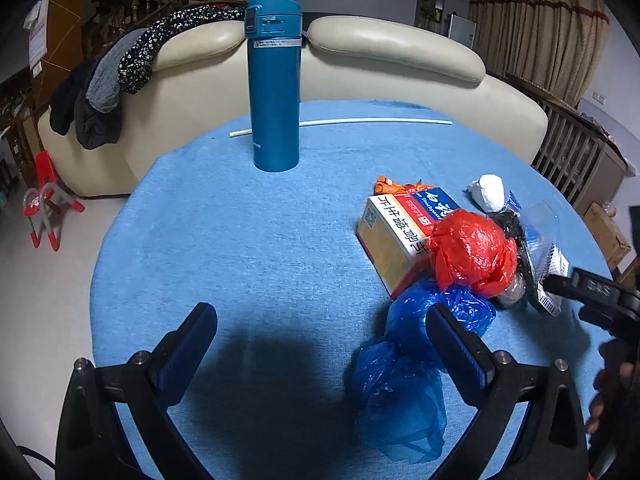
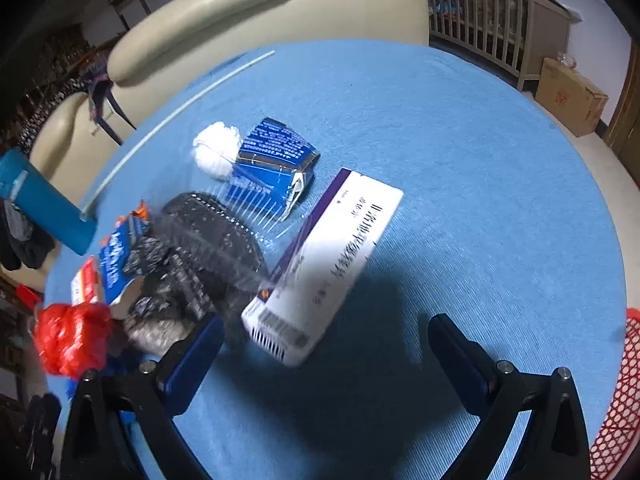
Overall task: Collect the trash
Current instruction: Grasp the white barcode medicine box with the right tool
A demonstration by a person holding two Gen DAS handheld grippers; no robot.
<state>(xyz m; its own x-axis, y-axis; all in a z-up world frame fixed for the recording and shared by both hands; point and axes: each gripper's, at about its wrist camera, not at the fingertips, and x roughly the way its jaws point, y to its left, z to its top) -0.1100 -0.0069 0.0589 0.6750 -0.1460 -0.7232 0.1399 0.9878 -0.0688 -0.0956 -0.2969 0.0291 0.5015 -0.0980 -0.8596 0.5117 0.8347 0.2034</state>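
Observation:
Trash lies in a heap on the blue round table [image 1: 240, 240]. In the left wrist view I see a crumpled blue plastic bag [image 1: 404, 392], a red plastic bag [image 1: 472, 252], a toothpaste box [image 1: 396, 232], a white paper wad [image 1: 488, 192] and a clear wrapper [image 1: 536, 240]. My left gripper [image 1: 320, 320] is open over bare cloth, its right finger overlapping the blue bag. In the right wrist view a white and purple box [image 2: 328, 264] lies just ahead of my open right gripper [image 2: 324, 332], beside black plastic [image 2: 208, 248], a blue packet [image 2: 276, 164] and the white wad [image 2: 216, 152].
A tall blue flask [image 1: 274, 88] stands at the table's far side with a thin white rod [image 1: 340, 122] behind it. A cream sofa [image 1: 360, 60] with draped clothes borders the table. A red mesh basket [image 2: 616, 396] shows at the right edge, a cardboard box [image 2: 568, 96] on the floor.

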